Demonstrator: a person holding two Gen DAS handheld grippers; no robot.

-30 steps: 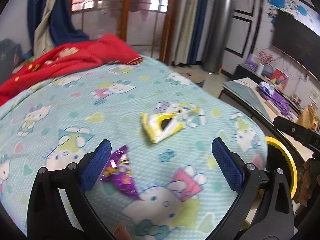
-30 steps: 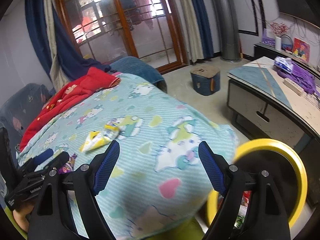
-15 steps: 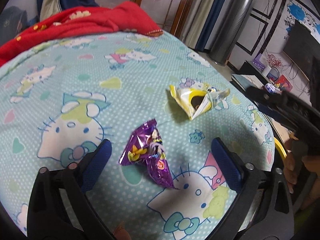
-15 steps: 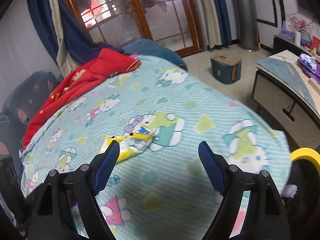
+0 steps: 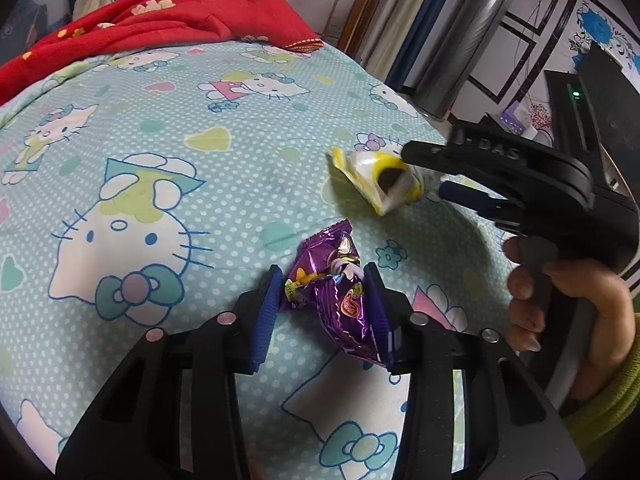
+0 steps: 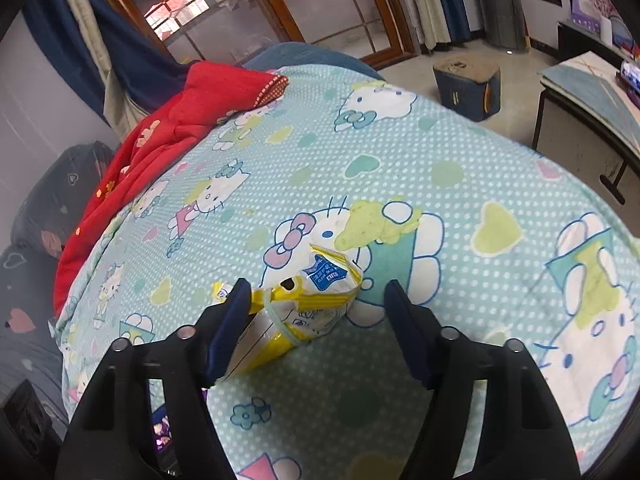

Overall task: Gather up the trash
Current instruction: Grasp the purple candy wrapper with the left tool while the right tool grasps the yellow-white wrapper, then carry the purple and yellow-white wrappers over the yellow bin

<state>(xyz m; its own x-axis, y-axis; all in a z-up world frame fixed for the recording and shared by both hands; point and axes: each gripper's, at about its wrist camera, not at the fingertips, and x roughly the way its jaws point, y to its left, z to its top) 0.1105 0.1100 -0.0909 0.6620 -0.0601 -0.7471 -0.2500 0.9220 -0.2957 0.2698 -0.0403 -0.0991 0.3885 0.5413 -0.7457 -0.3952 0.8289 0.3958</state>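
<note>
A crumpled purple wrapper (image 5: 340, 296) lies on the Hello Kitty bed sheet (image 5: 160, 152). My left gripper (image 5: 323, 269) straddles it, jaws closing, and both blue pads touch its sides. A yellow and white wrapper (image 6: 304, 304) lies further along the sheet (image 6: 460, 184), also seen as the yellow wrapper (image 5: 372, 176) in the left wrist view. My right gripper (image 6: 318, 284) is down around it with its jaws closing. Its left finger (image 6: 230, 328) touches the wrapper and its right finger (image 6: 404, 328) stands apart. The right gripper (image 5: 422, 172) shows from the side in the left wrist view.
A red blanket (image 5: 168, 28) is bunched at the far end of the bed. A person's hand (image 5: 560, 300) holds the right gripper's handle. Off the bed's edge are a low cabinet (image 6: 592, 120), a blue stool (image 6: 466, 88) on the floor and a silver column (image 5: 456, 40).
My left jaws have closed in from wide open onto the purple wrapper. My right gripper has swept over the bed and down around the yellow wrapper, its jaws narrowing.
</note>
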